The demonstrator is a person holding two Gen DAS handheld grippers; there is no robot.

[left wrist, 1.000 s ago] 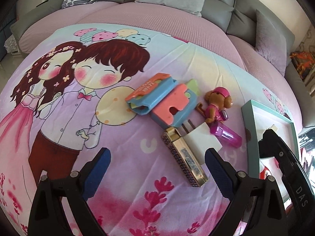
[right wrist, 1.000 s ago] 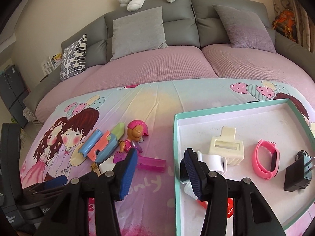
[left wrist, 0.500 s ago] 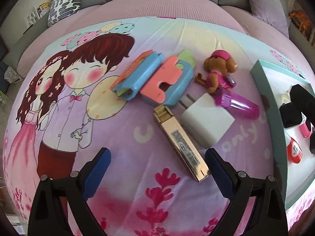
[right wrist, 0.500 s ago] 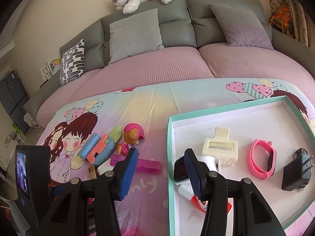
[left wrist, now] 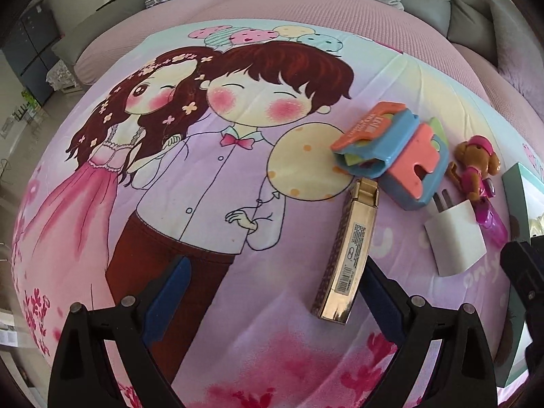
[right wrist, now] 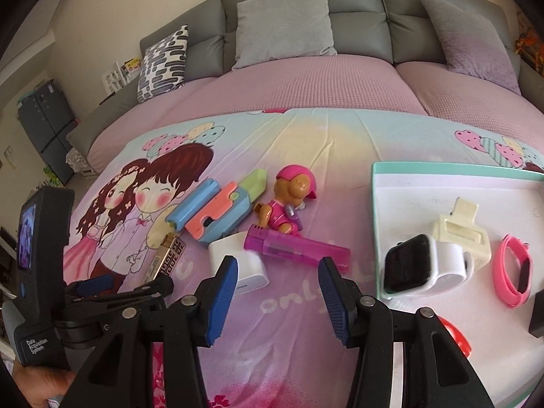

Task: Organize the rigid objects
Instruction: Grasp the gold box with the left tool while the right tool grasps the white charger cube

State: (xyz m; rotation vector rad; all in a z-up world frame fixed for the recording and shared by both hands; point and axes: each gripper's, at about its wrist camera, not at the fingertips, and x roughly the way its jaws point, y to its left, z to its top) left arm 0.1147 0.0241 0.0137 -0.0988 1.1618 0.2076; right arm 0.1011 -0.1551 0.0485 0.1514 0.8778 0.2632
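On the cartoon blanket lies a cluster: a gold box [left wrist: 350,251], a white charger [left wrist: 454,241], blue-and-orange toy blocks [left wrist: 391,156], a dog figure [left wrist: 476,166] and a magenta tube [right wrist: 295,248]. My left gripper [left wrist: 272,292] stands open over the blanket, and the gold box's near end lies just inside its right finger. My right gripper [right wrist: 277,285] is open and holds nothing. The white charger [right wrist: 234,261] and the magenta tube lie just beyond its tips. The left gripper [right wrist: 102,282] shows at the left of the right wrist view.
A teal-rimmed white tray [right wrist: 375,204] at the right holds a smartwatch [right wrist: 425,265], a cream clip [right wrist: 462,227], a pink band [right wrist: 513,272], a red item [right wrist: 455,336] and a black adapter [right wrist: 537,312]. Cushions [right wrist: 282,23] line the grey sofa behind. The blanket's left half is flat print.
The right gripper has shifted left, from over the tray's edge to over the blanket by the charger. The left gripper's view has swung left, so the cluster now sits at its right.
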